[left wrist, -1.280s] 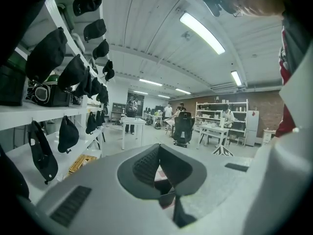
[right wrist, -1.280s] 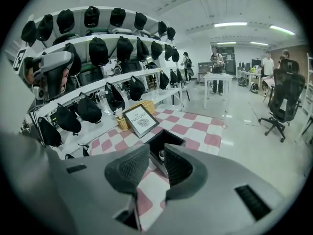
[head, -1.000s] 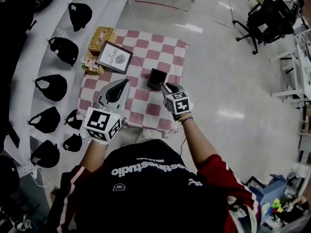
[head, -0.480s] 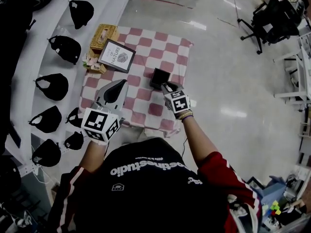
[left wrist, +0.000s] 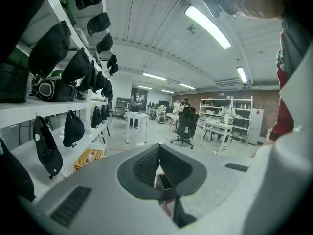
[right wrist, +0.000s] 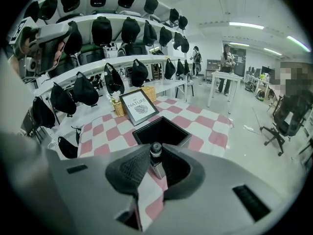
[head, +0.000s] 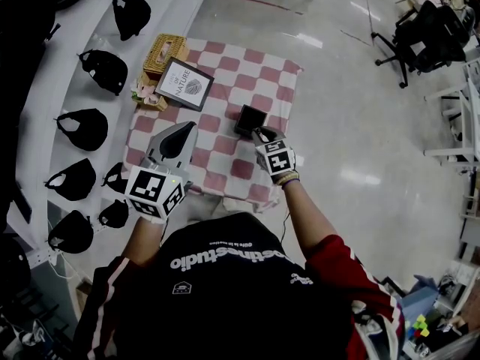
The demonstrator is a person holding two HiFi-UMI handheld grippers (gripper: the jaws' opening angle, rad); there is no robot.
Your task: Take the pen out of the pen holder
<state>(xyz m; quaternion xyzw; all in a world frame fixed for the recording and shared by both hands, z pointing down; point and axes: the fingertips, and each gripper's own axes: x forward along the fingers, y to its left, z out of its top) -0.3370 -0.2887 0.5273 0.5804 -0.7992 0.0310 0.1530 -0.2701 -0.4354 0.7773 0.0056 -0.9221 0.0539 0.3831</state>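
Observation:
A square black pen holder [head: 250,118] stands on the red-and-white checked tablecloth [head: 225,145], near its right side. Just in front of it is my right gripper [head: 262,135]. In the right gripper view the right gripper [right wrist: 155,154] is shut on a dark pen [right wrist: 156,159] that stands upright between the jaws, with the open-topped pen holder [right wrist: 161,131] right behind it. My left gripper [head: 180,138] hovers over the cloth's left half, shut on nothing. In the left gripper view the left gripper [left wrist: 157,156] has its tips together, and the pen holder [left wrist: 165,182] shows below them.
A framed picture [head: 183,83] and a wicker basket [head: 160,53] sit at the table's far left corner. White shelves with black caps [head: 82,130] run along the left. A black office chair [head: 427,40] stands far right on the shiny floor.
Both grippers keep their places relative to the table and the pen holder. Only the head view has shifted slightly.

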